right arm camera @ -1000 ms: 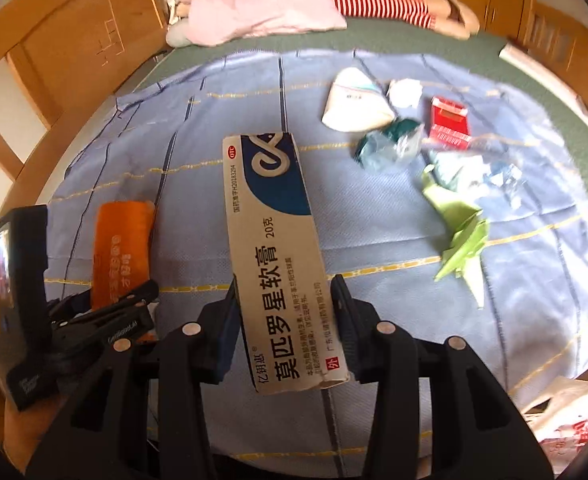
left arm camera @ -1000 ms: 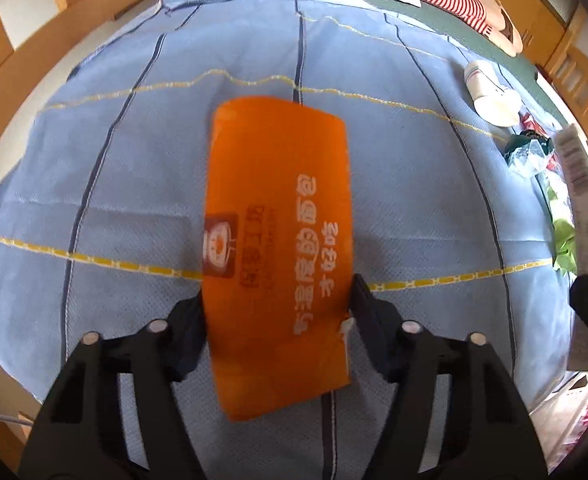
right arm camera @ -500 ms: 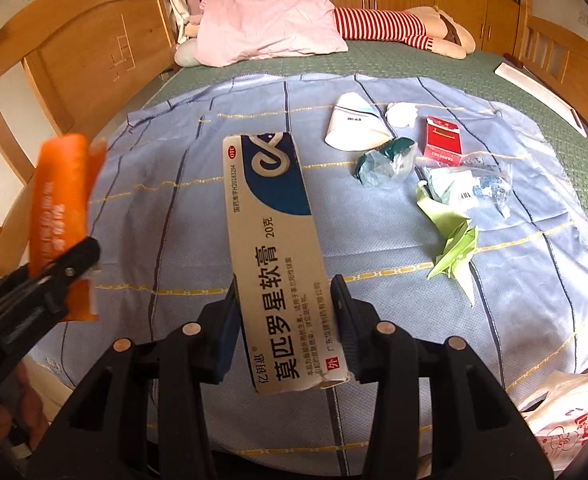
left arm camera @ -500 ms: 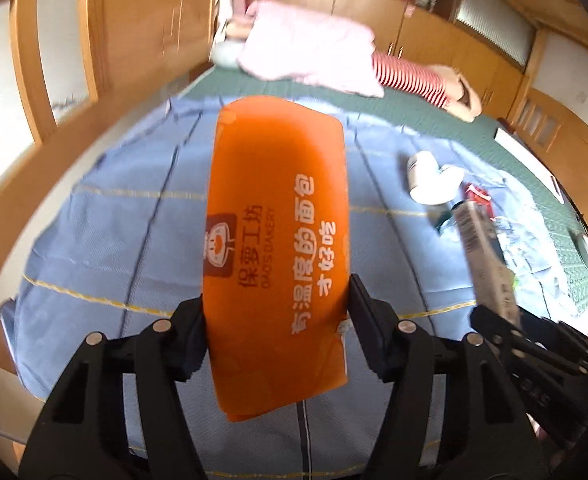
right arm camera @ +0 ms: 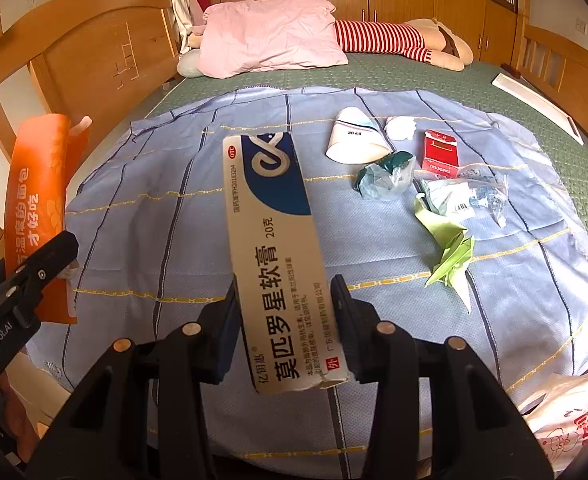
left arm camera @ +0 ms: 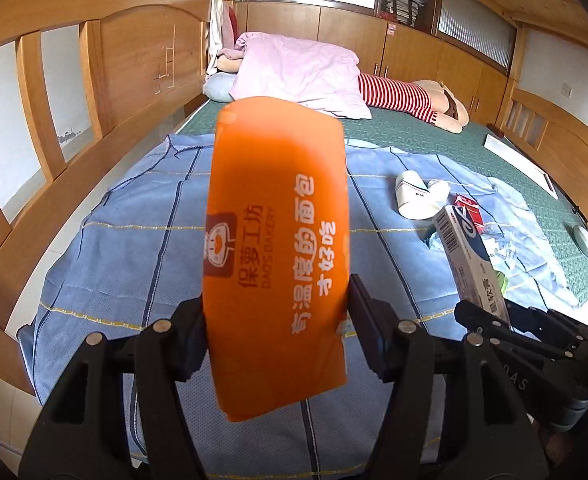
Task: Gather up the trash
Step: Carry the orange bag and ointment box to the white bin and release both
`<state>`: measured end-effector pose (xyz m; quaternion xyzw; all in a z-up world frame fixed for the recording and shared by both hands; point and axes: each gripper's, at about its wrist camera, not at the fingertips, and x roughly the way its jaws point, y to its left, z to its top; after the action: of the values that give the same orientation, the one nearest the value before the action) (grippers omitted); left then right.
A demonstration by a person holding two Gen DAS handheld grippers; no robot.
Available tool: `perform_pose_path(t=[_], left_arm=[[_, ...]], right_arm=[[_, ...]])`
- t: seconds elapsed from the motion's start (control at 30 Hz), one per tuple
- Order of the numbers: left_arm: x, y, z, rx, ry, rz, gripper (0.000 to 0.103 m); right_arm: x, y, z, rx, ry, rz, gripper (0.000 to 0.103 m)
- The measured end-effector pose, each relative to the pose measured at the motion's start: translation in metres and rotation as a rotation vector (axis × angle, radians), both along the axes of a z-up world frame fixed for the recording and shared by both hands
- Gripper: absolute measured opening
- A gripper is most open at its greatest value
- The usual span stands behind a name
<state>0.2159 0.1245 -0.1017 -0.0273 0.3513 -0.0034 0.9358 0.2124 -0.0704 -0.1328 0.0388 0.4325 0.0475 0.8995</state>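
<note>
My left gripper (left arm camera: pixel 276 320) is shut on an orange bread wrapper (left arm camera: pixel 278 248) and holds it upright above the blue cloth (left arm camera: pixel 134 248). My right gripper (right arm camera: pixel 286 312) is shut on a white and blue ointment box (right arm camera: pixel 274 240), also held above the cloth. In the right wrist view the left gripper (right arm camera: pixel 26 276) with the orange wrapper (right arm camera: pixel 38 200) is at the far left. In the left wrist view the right gripper (left arm camera: pixel 505 332) with the box (left arm camera: pixel 469 256) is at the right.
Loose trash lies on the cloth: a white paper cup (right arm camera: pixel 353 142), a tissue ball (right arm camera: pixel 401 128), a red cigarette pack (right arm camera: pixel 439 154), a teal wrapper (right arm camera: pixel 385 176), clear plastic (right arm camera: pixel 469 196), green paper (right arm camera: pixel 449 248). A white plastic bag (right arm camera: pixel 565 412) is at the lower right. Pink pillow (right arm camera: pixel 270 36) beyond.
Both grippers have lifted and tilted up from the cloth with their items. The left gripper has risen more and now looks along the bed.
</note>
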Motion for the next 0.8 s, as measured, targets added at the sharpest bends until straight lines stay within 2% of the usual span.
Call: perform_pose_path(t=[0.17,0.3,0.4,0.57,0.67,0.8], left_arm=[[-0.001,0.004,-0.001,-0.007,0.001,0.002,0.063],[-0.001,0.002,0.003,-0.027,-0.016,-0.018,0.063],[-0.006,-0.005,0.009,-0.021,-0.051,-0.053,0.063],[-0.015,-0.021,0.015,0.004,-0.086,-0.113,0.063],[-0.021,-0.029,0.016,-0.001,-0.094,-0.15,0.063],[-0.029,-0.042,0.019,-0.037,-0.105,-0.235,0.063]], right_arm=[[-0.001,0.0,0.002,-0.001,-0.011,-0.005,0.044],[-0.011,-0.006,0.012,0.015,-0.069,-0.023,0.044],[-0.025,-0.03,0.03,0.079,-0.096,-0.047,0.044],[-0.06,-0.072,0.064,0.016,-0.136,-0.039,0.044],[-0.087,-0.107,0.076,-0.031,-0.097,-0.027,0.044],[-0.127,-0.158,0.072,-0.084,0.047,-0.033,0.044]])
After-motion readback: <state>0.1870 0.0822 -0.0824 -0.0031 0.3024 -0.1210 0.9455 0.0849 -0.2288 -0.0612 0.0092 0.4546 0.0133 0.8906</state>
